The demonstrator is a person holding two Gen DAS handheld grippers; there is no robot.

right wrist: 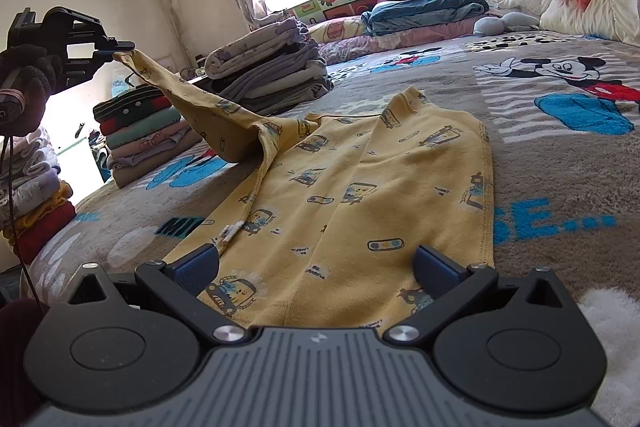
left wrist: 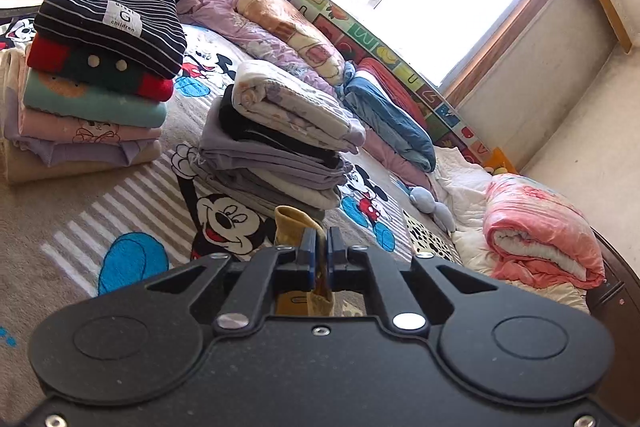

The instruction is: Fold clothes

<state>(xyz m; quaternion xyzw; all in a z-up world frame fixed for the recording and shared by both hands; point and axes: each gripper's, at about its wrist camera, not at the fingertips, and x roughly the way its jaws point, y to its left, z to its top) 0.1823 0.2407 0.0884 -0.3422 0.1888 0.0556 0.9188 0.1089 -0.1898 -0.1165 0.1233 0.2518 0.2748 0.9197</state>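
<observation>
The yellow shirt (right wrist: 352, 195) is soft matt knit cloth on a fuzzy plush blanket (right wrist: 560, 163).

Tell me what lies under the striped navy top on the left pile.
Under the striped top lie a red and green garment, a mint one, a pink one, then lilac and beige layers; their covered middles cannot be seen.

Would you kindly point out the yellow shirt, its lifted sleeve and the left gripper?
yellow shirt (right wrist: 352, 203): right wrist view, flat body panel.
lifted sleeve (right wrist: 192, 99): right wrist view, mid-sleeve.
left gripper (right wrist: 130, 46): right wrist view, fingertips pinching the cuff.
</observation>
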